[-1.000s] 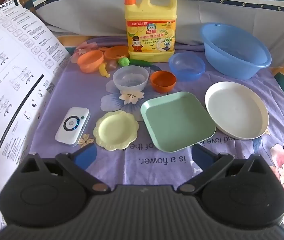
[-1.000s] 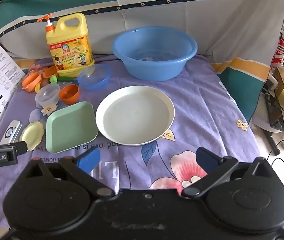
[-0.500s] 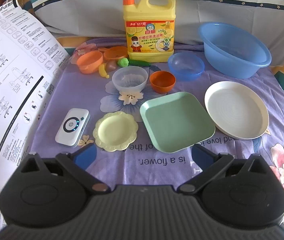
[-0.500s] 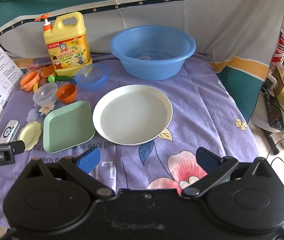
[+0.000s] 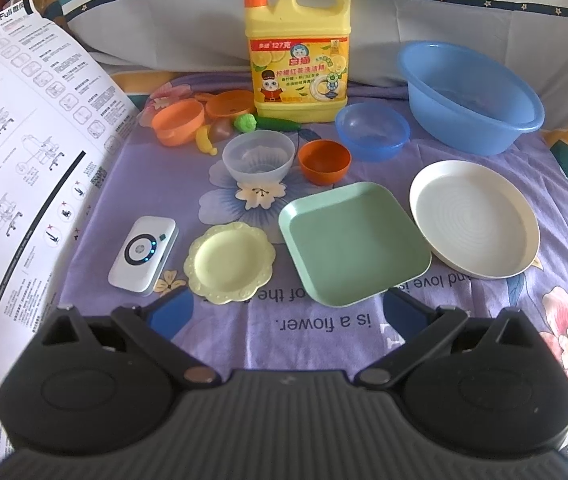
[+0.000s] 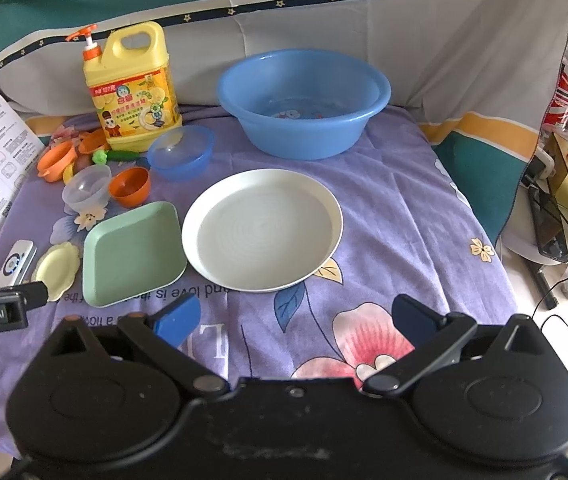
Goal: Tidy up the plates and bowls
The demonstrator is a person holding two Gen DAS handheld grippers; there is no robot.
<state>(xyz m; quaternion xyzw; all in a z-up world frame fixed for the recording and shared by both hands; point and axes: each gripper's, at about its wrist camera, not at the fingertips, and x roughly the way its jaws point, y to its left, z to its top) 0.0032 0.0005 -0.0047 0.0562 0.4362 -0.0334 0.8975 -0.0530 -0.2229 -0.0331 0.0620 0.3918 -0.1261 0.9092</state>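
Observation:
On the purple flowered cloth lie a white round plate (image 5: 474,218) (image 6: 262,236), a green square plate (image 5: 354,242) (image 6: 134,254) and a small yellow scalloped plate (image 5: 230,262) (image 6: 58,264). Behind them stand a clear bowl (image 5: 258,156) (image 6: 86,190), an orange bowl (image 5: 324,160) (image 6: 130,186) and a blue bowl (image 5: 372,130) (image 6: 180,152). My left gripper (image 5: 284,312) hangs open in front of the yellow and green plates. My right gripper (image 6: 294,316) is open in front of the white plate. Neither holds anything.
A big blue basin (image 5: 470,94) (image 6: 304,100) and a yellow detergent jug (image 5: 298,50) (image 6: 132,88) stand at the back. Orange toy pots and toy vegetables (image 5: 204,124) sit left of the jug. A white device (image 5: 144,254) and a printed sheet (image 5: 16,168) lie at the left.
The right wrist view has drifted slightly right, so the plates sit a little further left in it. The left view is nearly the same. Nothing on the cloth has moved.

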